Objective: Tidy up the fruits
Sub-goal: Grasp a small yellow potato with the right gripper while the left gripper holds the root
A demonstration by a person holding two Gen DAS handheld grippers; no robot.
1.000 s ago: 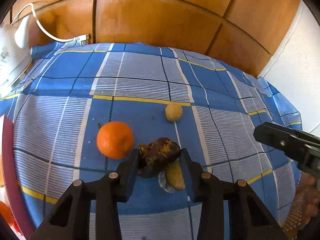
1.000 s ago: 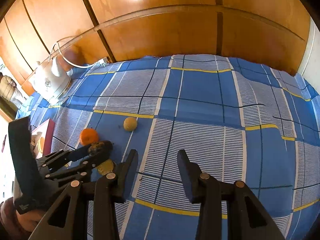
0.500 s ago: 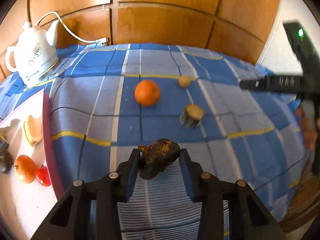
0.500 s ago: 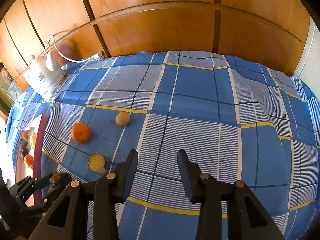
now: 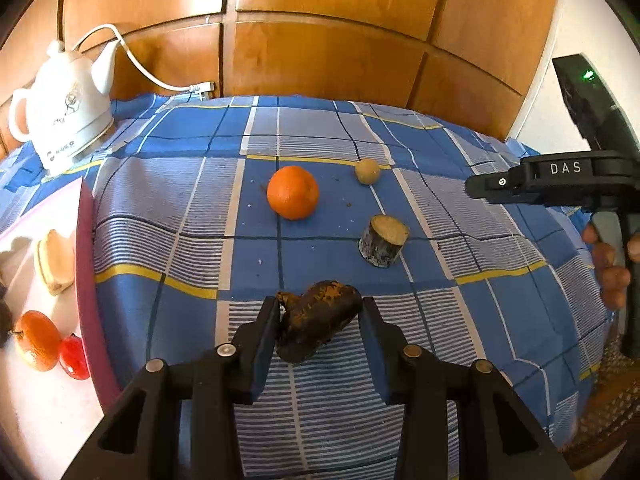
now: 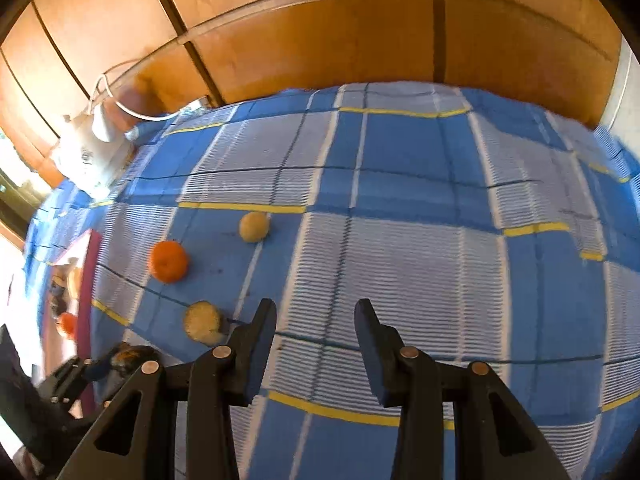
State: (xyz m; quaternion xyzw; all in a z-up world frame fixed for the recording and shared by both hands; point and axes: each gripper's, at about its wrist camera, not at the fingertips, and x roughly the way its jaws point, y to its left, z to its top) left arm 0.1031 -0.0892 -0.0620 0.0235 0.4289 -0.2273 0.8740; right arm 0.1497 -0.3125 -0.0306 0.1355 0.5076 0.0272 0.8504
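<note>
My left gripper (image 5: 320, 314) is shut on a dark brown, blackened fruit (image 5: 318, 320), held above the blue checked cloth. On the cloth beyond it lie an orange (image 5: 293, 192), a small tan round fruit (image 5: 367, 171) and a cut stub with a pale top (image 5: 383, 240). At the left edge a pink-rimmed white tray (image 5: 86, 280) holds a small orange (image 5: 38, 340), a red fruit (image 5: 74, 356) and a pale piece (image 5: 54, 260). My right gripper (image 6: 316, 320) hovers over the cloth, jaws apart with nothing between them. In its view the left gripper (image 6: 92, 364) with the dark fruit shows at lower left.
A white electric kettle (image 5: 64, 116) with a cord stands at the back left. Wooden panels (image 5: 320, 40) back the table. The right gripper's body (image 5: 560, 184) and a person's hand (image 5: 608, 264) are at the right edge of the left wrist view. The cloth hangs over the table's right edge (image 5: 580, 360).
My left gripper has lifted the dark fruit away from the orange and the stub and carried it toward the tray side. The right gripper stayed about where it was.
</note>
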